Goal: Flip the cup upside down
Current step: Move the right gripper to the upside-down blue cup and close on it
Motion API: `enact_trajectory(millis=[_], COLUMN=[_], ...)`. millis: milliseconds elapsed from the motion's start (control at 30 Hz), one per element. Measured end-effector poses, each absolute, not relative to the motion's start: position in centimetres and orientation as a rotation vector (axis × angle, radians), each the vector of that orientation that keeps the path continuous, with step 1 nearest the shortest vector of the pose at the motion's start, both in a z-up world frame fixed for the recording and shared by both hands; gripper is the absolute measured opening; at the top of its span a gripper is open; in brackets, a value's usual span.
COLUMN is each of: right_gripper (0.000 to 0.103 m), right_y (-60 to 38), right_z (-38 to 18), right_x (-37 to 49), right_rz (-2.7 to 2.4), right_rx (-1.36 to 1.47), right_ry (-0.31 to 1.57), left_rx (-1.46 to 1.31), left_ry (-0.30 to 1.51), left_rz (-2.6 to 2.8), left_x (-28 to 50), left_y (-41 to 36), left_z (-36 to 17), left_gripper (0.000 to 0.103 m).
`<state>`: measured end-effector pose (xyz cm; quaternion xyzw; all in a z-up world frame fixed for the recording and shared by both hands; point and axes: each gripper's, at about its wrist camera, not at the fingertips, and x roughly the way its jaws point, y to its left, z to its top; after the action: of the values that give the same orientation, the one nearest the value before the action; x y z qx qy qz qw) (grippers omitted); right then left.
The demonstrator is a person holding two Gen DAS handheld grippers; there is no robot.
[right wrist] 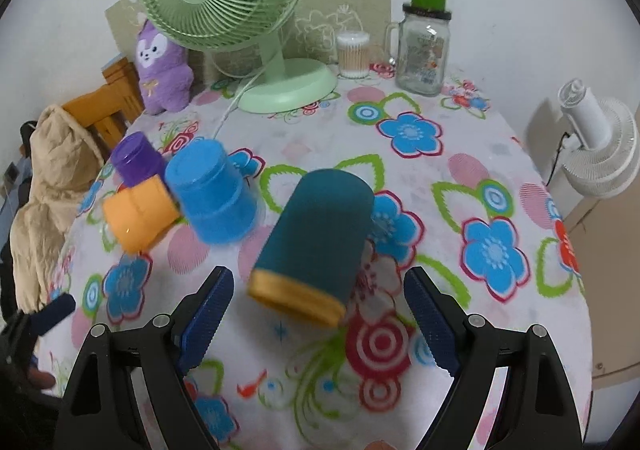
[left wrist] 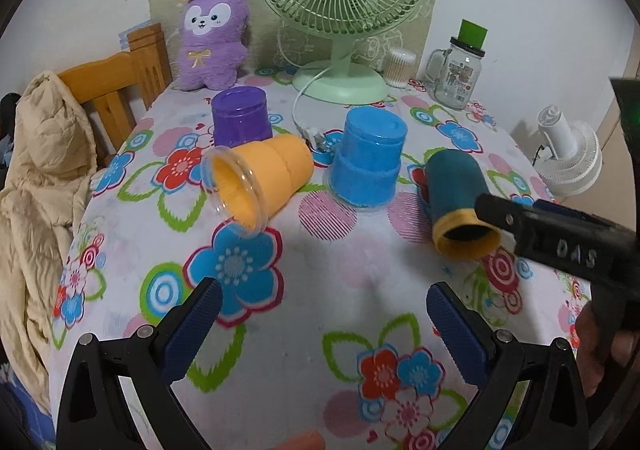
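Just beyond the right gripper (right wrist: 318, 300), spread wide and empty, the teal cup (right wrist: 316, 242) lies on its side, yellow rim nearest, long axis pointing away, while the left gripper (left wrist: 322, 310), also released, hangs farther off.

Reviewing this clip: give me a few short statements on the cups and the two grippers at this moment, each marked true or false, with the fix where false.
1. The blue cup stands mouth down on the tablecloth. True.
2. The orange cup stands upright. False: it lies on its side, mouth toward the camera.
3. The right gripper is clamped on the teal cup. False: its jaws are spread wide, with the cup's yellow-rimmed end between them, untouched.
4. The left gripper is open and holds nothing. True.
5. The purple cup lies on its side. False: it stands mouth down.
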<state>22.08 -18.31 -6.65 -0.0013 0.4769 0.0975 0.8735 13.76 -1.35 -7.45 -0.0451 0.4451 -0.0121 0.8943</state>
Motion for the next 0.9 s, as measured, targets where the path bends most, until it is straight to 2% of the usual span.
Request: enact_trajectory(millis=[400,900], right_gripper=[0.089,0.089], right_y=[-16.6,-10.0], right_z=[-7.3,-8.2], right_x=[25.6,28.9], right_rz=[0.221,0.410], right_rx=[-0.013,-0.079], right_ry=[1.017,1.056], left_rx=[-0.079,-0.058], left_ry=[0.940,0.964], left_rz=[-0.014,-0.001], left_x=[16.8,17.9], left_y=[-0.8,-0.7], left_z=[-8.3,-9.2], left_gripper=[0.103,0.103])
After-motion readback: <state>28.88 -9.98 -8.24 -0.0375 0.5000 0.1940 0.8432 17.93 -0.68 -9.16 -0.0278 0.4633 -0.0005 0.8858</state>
